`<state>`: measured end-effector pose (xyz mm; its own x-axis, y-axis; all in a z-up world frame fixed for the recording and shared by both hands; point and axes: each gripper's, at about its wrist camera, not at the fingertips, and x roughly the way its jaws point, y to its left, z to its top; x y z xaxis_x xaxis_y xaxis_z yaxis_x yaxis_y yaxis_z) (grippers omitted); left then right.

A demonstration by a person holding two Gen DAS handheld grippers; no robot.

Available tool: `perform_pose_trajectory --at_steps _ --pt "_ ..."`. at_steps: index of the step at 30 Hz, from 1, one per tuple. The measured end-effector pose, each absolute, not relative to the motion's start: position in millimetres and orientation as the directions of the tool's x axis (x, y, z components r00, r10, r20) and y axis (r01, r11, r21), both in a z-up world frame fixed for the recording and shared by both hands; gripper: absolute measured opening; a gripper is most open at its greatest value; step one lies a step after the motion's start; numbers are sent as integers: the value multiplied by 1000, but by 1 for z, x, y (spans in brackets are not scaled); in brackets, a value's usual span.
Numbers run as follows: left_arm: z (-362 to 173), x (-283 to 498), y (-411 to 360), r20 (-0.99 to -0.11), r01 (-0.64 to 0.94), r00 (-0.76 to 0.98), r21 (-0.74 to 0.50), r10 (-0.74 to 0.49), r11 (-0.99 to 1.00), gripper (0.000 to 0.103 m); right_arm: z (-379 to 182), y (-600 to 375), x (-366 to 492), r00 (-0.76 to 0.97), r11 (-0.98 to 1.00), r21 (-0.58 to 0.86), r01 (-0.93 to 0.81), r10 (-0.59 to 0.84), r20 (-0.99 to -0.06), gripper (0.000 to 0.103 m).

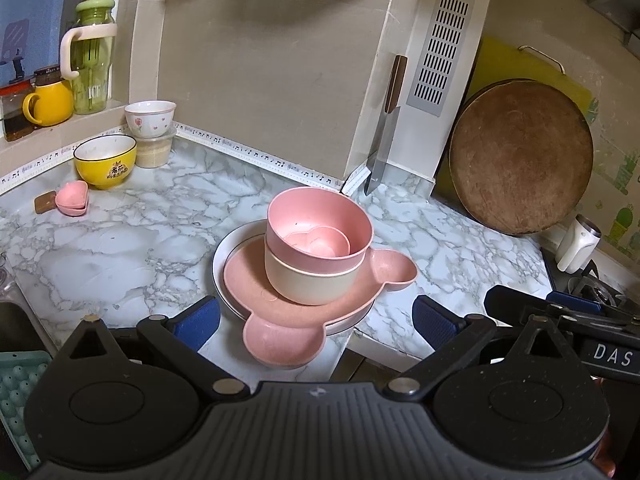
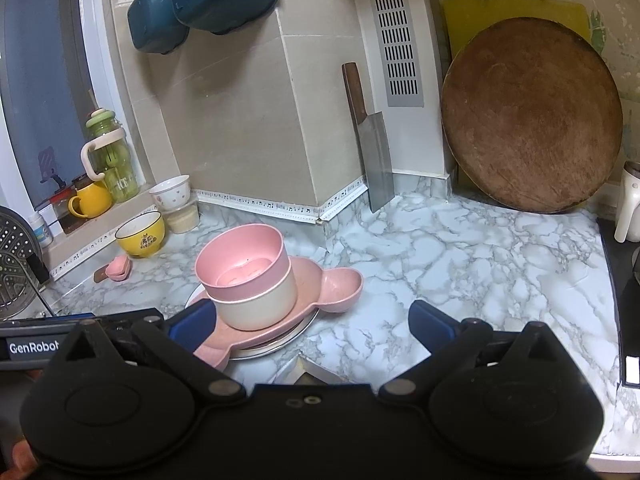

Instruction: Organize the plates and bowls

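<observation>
A stack stands on the marble counter: a white plate [image 1: 219, 256] at the bottom, then a pink bear-shaped plate [image 1: 280, 312], a cream bowl [image 1: 312, 286] and a pink bowl [image 1: 320, 220] with a small pink heart dish [image 1: 320, 242] inside. The same stack shows in the right wrist view, with the pink bowl [image 2: 242, 266] on top. My left gripper [image 1: 316, 320] is open just in front of the stack, holding nothing. My right gripper [image 2: 312, 320] is open too, to the right of the stack, with its left finger near the pink plate [image 2: 312, 280].
At the back left sit a yellow bowl [image 1: 105, 162], a floral bowl [image 1: 150, 118] on a container, and another pink heart dish [image 1: 72, 198]. A cleaver [image 2: 372, 160] and a round wooden board [image 2: 532, 116] lean on the wall. A stove [image 2: 628, 280] lies right.
</observation>
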<state>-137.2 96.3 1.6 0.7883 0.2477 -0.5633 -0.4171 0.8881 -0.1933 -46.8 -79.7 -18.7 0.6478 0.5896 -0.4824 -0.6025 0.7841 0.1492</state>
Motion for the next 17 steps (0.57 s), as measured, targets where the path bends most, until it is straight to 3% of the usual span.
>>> perform_pose_trajectory --at_steps 17 --pt "-1 -131 91 -567 -391 792 -190 225 901 103 -20 -89 -46 661 798 159 -581 577 -479 103"
